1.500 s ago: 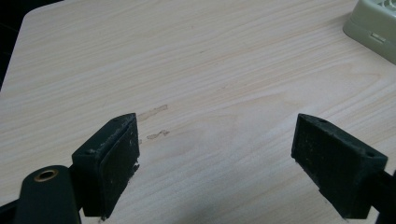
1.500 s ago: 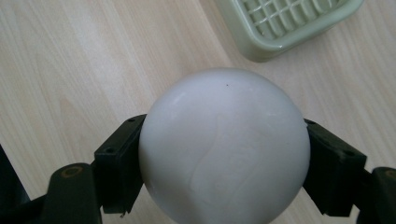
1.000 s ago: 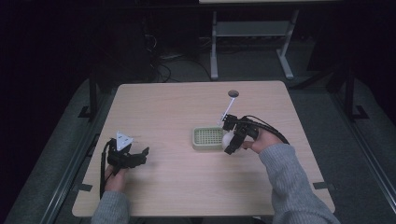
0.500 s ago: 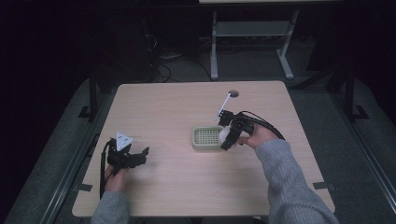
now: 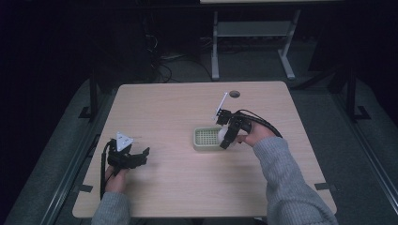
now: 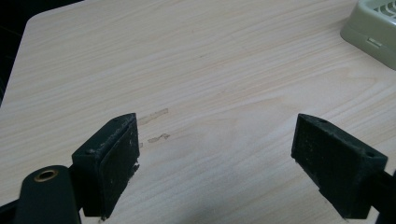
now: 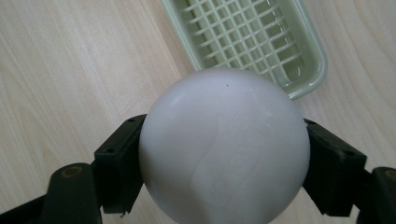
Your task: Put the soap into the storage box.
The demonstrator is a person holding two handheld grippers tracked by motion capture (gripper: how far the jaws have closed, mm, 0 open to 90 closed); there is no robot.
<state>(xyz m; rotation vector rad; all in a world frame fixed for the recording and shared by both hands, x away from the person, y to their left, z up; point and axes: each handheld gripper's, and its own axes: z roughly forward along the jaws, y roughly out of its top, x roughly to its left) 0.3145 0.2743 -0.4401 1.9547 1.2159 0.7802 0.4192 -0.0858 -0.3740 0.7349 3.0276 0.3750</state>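
Pale green, the slotted tray (image 7: 247, 39) sits on the wooden surface (image 5: 178, 108) with nothing in it. Your right gripper (image 5: 225, 138) has its jaws clamped on a white ball (image 7: 224, 149) at the tray's edge; the ball hides one corner. Your left gripper (image 6: 215, 158) rests well apart, jaws spread.

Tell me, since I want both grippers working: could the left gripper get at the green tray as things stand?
Probably yes: the left gripper is open and bare tabletop lies between it and the green tray, though the right gripper holds a white ball at its far end.
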